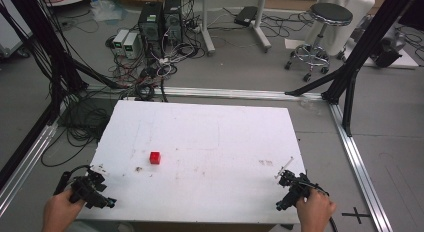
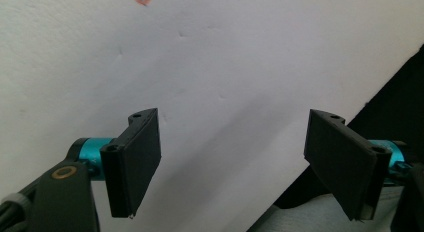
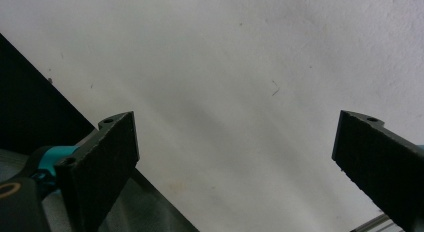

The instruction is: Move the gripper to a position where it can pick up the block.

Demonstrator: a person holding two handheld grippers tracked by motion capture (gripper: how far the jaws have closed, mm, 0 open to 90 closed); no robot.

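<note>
A small red cube [image 1: 155,157] sits on the white table [image 1: 210,137], left of centre. My left gripper [image 1: 102,194] rests at the table's front left corner, held by a hand, well short of the cube. In the left gripper view its jaws [image 2: 235,164] stand wide apart with nothing between them, over bare white surface. My right gripper [image 1: 284,184] is at the front right edge, also held by a hand. In the right gripper view its jaws [image 3: 235,167] are spread wide, with bare table between them.
Small brown stains [image 1: 138,169] mark the table near the cube and a thin white stick [image 1: 283,167] lies by the right gripper. Beyond the table are computer towers [image 1: 159,22], tangled cables, a stool [image 1: 325,29] and black frame posts [image 1: 350,77].
</note>
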